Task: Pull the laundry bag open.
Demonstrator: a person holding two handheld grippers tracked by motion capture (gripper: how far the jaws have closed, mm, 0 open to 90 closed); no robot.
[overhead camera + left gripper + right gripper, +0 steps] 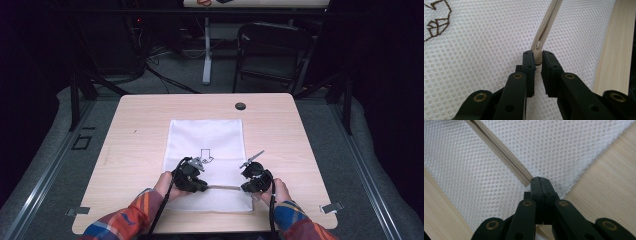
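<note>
Both grippers grip a white mesh bag [206, 150] at its near edge.

The left gripper [538, 58] pinches the zipper pull [538, 57]; the right gripper [540, 182], jaws fully closed, clamps the bag's near right zipper end on the table [135, 145].

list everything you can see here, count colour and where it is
mesh bag: 1, white, flat at the middle of the table, a dark line drawing on it
zipper: 1, beige, along the bag's near edge, between the two grippers
zipper pull: 1, beige, between the left gripper's jaws
table: 1, light wood, centre of the high view
round cap: 1, black, far side of the tabletop
folding chair: 1, dark, on the floor beyond the table
left gripper: 1, black, shut on the zipper pull
right gripper: 1, black, shut on the bag's edge at the zipper's end
sleeves: 2, plaid orange and blue, bottom of the high view
</note>
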